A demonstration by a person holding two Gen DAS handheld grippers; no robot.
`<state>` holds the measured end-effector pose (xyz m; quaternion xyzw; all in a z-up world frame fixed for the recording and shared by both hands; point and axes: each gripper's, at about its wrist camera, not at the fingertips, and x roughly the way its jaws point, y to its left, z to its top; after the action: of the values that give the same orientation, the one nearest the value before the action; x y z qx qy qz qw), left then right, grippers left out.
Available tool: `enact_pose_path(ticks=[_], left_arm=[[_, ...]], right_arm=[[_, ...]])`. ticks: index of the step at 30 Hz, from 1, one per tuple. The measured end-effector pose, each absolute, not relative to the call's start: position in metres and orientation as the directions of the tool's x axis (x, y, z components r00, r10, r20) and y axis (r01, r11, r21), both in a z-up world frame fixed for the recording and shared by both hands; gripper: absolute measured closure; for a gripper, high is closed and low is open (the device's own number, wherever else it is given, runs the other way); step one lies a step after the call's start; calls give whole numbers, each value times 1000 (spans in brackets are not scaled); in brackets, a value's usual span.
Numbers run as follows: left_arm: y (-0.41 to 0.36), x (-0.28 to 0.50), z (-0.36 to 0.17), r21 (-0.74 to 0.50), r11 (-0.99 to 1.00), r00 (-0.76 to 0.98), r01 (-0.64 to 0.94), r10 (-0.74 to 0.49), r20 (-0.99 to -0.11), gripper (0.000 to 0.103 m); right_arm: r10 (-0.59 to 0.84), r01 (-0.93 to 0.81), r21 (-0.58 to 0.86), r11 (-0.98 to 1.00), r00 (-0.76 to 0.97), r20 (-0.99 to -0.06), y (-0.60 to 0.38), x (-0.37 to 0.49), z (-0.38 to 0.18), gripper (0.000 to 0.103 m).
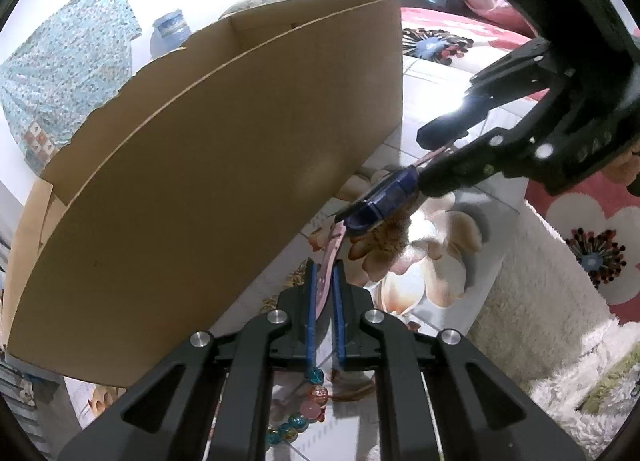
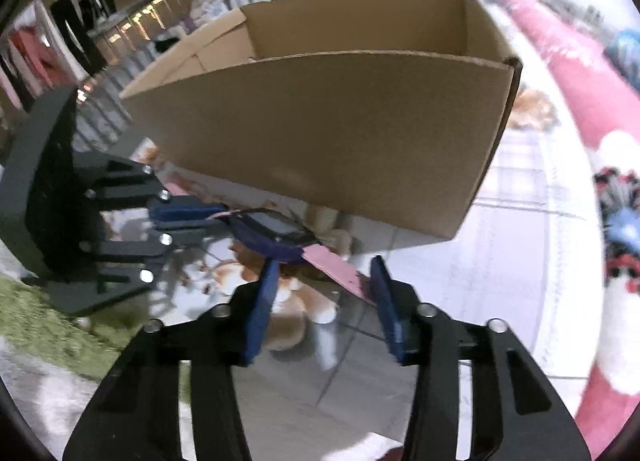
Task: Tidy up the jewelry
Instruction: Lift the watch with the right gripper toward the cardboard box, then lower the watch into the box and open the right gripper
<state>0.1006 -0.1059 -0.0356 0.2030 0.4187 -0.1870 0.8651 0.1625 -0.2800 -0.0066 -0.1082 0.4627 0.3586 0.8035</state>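
My left gripper (image 1: 325,266) is shut on the pink strap (image 1: 335,247) of a wristwatch, in front of a brown cardboard box (image 1: 192,165). The watch's dark case (image 2: 276,235) and its other pink strap end (image 2: 336,267) show in the right wrist view, held out from the left gripper (image 2: 218,210). My right gripper (image 2: 324,273) is open, its blue fingers (image 2: 262,309) on either side of the free strap end, not touching it. A beaded bracelet (image 1: 308,401) of blue and pink beads lies on the floor below the left gripper. The box (image 2: 328,133) is open at the top.
A tiled floor with a flower print (image 1: 424,261) lies under the grippers. A red flowered blanket (image 2: 592,109) is at the right, a white shaggy rug (image 1: 540,301) nearby, a green rug (image 2: 48,325) at the left. Clothes racks (image 2: 80,29) stand behind.
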Motion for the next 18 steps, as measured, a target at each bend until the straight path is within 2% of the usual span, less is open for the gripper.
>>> enact_pose_path(ticks=[1,3,6,9,18], left_arm=[[-106,102,-35,196,848,580,493,-153,-800,96],[-105,103,-36,198,849,582,490,-150,-799,96],[-106,97,-34,209,847,597,489,-150,-788,97],[-108,94,-31,226,846,619,483,-148,-771,99],[-102,69,14,237,854,717,463,-203,-667,100]], right_arm=[[444,-676,107,729,348,-825,-277,158,-7,71],[362,-670,-28,742,435,-825,-270,149,-7,88],[266,-644,-189,741,541,-798,-257,133,-10,97],[218,-615,-282,736,610,-762,-248,121,-10,101],[173,-510,-402,761,756,-632,-237,85,34,102]])
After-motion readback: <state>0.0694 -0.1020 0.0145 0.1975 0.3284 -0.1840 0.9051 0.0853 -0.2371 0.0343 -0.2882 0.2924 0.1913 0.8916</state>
